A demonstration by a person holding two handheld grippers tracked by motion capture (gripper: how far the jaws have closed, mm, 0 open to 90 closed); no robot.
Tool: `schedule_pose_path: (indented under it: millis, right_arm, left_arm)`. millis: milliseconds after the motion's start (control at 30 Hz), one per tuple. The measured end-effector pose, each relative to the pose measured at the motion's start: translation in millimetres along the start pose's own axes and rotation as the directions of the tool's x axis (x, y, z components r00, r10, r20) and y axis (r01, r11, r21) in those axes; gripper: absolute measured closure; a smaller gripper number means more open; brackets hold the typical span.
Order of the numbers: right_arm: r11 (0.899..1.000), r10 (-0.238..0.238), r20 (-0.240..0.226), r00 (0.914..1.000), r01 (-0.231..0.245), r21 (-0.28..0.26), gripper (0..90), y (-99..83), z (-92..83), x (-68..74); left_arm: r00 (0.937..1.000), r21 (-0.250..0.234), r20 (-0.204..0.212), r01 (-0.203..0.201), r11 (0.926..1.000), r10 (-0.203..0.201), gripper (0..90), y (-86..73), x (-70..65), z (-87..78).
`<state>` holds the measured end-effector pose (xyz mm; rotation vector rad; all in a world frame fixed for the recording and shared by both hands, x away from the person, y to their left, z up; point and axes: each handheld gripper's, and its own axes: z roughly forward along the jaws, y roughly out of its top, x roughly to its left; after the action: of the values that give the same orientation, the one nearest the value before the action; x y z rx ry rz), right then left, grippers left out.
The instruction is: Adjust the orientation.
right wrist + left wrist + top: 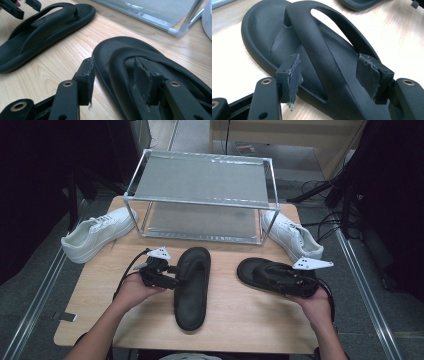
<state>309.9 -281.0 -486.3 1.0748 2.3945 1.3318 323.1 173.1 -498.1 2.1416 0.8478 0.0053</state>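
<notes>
Two black flip-flop sandals lie on the wooden table point(240, 320). My left gripper point(175, 275) comes at the left sandal point(192, 285) from its left side. In the left gripper view the gripper point(329, 75) stands open astride the sandal's point(262, 30) thick strap, and neither pad touches it. My right gripper point(277, 275) lies over the right sandal point(255, 270). In the right gripper view the gripper point(115, 72) has one pad just outside the right sandal's point(117, 47) rim and the other inside by the strap. I see no firm squeeze.
A metal-framed two-shelf rack point(200, 180) stands at the back of the table. One white sneaker point(97, 232) lies at its left and another white sneaker point(292, 235) at its right. The table's front edge is near the person's forearms.
</notes>
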Motion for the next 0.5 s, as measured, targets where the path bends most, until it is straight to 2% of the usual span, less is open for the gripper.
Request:
schedule_pose_path:
  millis: [133,233,400,500]
  right_arm:
    - [1.0,0.013,-0.006,0.9999,-0.012,0.006,54.1,-3.6,3.1,-6.2]
    - [0.999,0.039,-0.021,0.999,-0.038,0.027,54.7,-8.0,11.0,-8.7]
    - [0.997,0.01,-0.025,0.9996,-0.008,0.078,59.5,-12.1,21.3,-10.2]
    - [0.996,-0.011,-0.025,0.9996,0.014,0.091,62.6,-12.6,26.3,-10.7]
  left_arm:
    - [1.0,0.008,0.002,0.002,1.0,-0.002,37.1,1.3,0.3,1.5]
    - [1.0,0.012,0.0,-0.003,0.9999,0.003,37.1,2.9,0.0,2.5]
    - [1.0,0.014,-0.002,-0.004,0.9999,0.004,37.1,2.9,0.8,2.2]
    - [1.0,0.017,-0.002,-0.003,0.9999,0.003,37.1,2.8,0.9,2.1]
